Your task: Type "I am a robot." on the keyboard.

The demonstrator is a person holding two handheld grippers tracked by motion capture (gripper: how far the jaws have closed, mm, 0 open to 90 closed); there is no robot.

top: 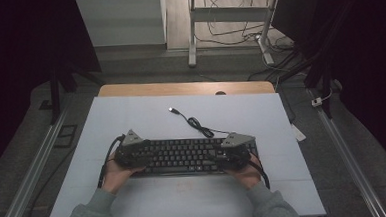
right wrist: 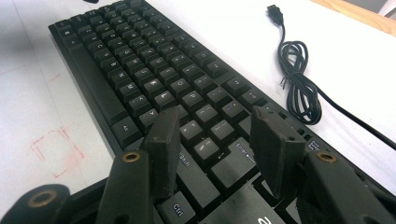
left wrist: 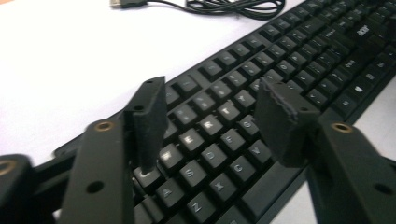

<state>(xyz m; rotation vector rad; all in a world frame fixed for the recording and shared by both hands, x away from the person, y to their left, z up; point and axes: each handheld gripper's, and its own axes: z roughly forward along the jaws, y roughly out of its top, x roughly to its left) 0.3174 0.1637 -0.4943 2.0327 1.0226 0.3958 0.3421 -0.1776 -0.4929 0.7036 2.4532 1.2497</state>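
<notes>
I have both grippers over a black keyboard (top: 186, 156) that lies flat on the white desk (top: 131, 121), low in the middle of the high view. My left gripper (top: 129, 153) sits over the keyboard's left end and my right gripper (top: 234, 150) over its right end.

In the left gripper view my fingers (left wrist: 149, 123) stand well apart with nothing between them; one tip rests low by the Q and A keys, the other hangs above the lower letter rows. In the right gripper view my fingers (right wrist: 166, 149) are spread just as wide, holding nothing, hovering above the Ctrl, Shift and Enter keys at the bottom of the frame.

The keyboard's cable (top: 198, 124) runs off toward the upper middle of the high view, loosely coiled, its USB plug (top: 173, 110) lying free on the desk.

I judge this to be the approach: both ends framed, no grip yet. Next I would need to bring each pair of fingers onto an edge of the keyboard's body, close evenly, and mind the trailing cable.
</notes>
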